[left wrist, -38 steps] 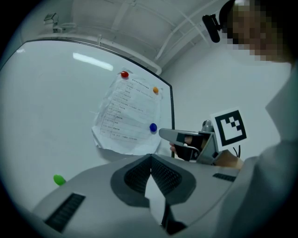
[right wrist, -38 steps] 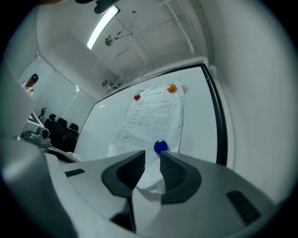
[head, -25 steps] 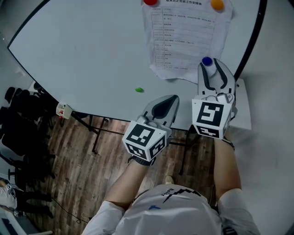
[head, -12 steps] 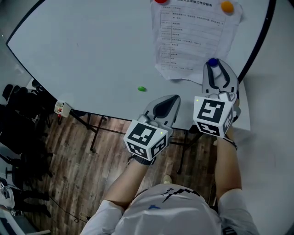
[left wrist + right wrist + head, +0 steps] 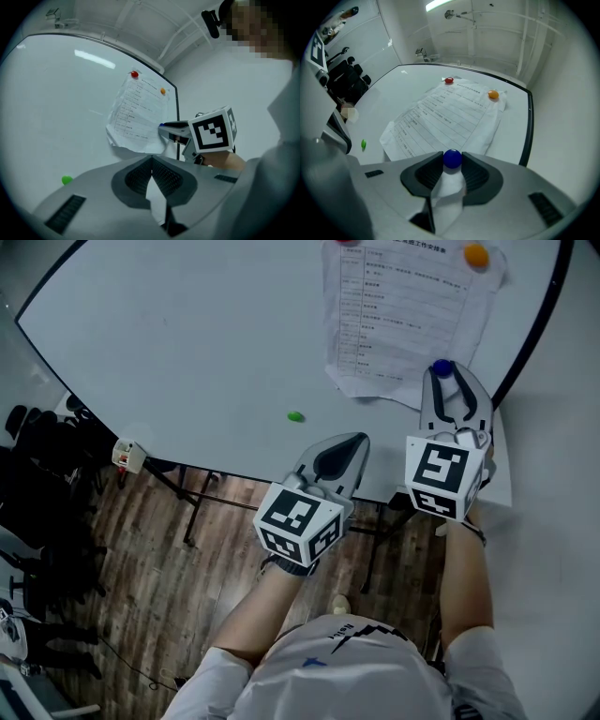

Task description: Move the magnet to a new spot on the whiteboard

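- The whiteboard (image 5: 187,334) has a wide bare stretch to the left of the sheet of paper (image 5: 403,315). Only a small green magnet (image 5: 295,415) sits there, well apart from everything else.
- On your right the room is tight. The black frame (image 5: 525,352) of the board runs near the blue magnet (image 5: 452,158), and plain wall lies beyond it.
- In the head view, the board's lower edge passes close by both of your grippers.
- The blue magnet sits at the lower right corner of the sheet, on the board.
- The blue magnet is a small, glossy, deep blue button. It looks round from both views, so no long axis or pointing direction can be told.
- Your right gripper (image 5: 444,373) has its fingers (image 5: 426,172) closed on the blue magnet, which fills the gap between their tips.
- Your left gripper (image 5: 152,160) has its fingers (image 5: 136,180) pressed together at the tips with nothing between them. It is off to the left of the sheet, well apart from the blue magnet.
- A red magnet (image 5: 448,80) and an orange magnet (image 5: 476,254) sit on the sheet's top corners.
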`<action>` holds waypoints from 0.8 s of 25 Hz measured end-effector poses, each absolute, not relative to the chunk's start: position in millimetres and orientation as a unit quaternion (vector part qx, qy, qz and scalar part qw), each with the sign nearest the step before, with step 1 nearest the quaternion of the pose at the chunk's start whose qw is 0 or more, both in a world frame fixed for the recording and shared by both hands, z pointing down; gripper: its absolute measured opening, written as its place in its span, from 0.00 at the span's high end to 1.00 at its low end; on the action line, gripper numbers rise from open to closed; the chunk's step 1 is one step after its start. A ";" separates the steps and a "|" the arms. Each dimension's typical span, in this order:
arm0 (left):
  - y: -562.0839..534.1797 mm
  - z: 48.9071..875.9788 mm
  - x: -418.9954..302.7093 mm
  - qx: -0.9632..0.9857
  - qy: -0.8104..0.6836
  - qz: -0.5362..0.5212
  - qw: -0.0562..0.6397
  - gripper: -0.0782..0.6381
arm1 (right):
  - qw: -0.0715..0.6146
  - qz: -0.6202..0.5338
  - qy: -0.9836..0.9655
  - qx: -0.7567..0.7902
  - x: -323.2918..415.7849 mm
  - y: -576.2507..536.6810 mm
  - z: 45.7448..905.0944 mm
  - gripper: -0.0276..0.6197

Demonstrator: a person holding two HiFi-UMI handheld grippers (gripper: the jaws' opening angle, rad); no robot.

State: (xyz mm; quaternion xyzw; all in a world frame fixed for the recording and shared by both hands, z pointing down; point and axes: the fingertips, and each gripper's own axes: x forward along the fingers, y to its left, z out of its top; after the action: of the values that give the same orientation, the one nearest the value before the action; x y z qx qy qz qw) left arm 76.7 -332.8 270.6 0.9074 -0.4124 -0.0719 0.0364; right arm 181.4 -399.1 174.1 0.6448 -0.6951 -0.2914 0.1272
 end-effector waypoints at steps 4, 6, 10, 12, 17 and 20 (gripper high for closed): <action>-332.2 272.0 75.1 0.907 -0.413 -0.072 0.038 0.88 | 0.121 -0.293 -0.703 0.636 174.5 -394.5 174.4 0.76; -332.2 272.3 74.3 0.907 -0.414 -0.072 0.038 0.88 | 0.120 -0.292 -0.706 0.634 172.7 -393.3 177.2 0.76; -330.5 273.0 71.3 0.906 -0.415 -0.072 0.039 0.88 | 0.117 -0.286 -0.714 0.629 166.9 -389.5 183.8 0.76; -327.8 273.8 69.1 0.906 -0.415 -0.072 0.039 0.88 | 0.115 -0.282 -0.717 0.627 163.9 -386.3 186.6 0.76; -318.8 276.8 60.8 0.904 -0.419 -0.070 0.041 0.88 | 0.113 -0.271 -0.727 0.621 155.0 -377.2 194.8 0.76; -313.2 279.8 54.8 0.903 -0.423 -0.070 0.041 0.88 | 0.111 -0.265 -0.733 0.617 147.5 -371.3 201.3 0.76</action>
State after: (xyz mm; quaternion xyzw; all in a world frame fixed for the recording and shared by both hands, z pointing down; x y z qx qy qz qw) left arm 54.8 -313.2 279.8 0.9027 -0.4226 -0.0700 0.0409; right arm 147.5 -371.3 201.3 0.6166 -0.7327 -0.2655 0.1111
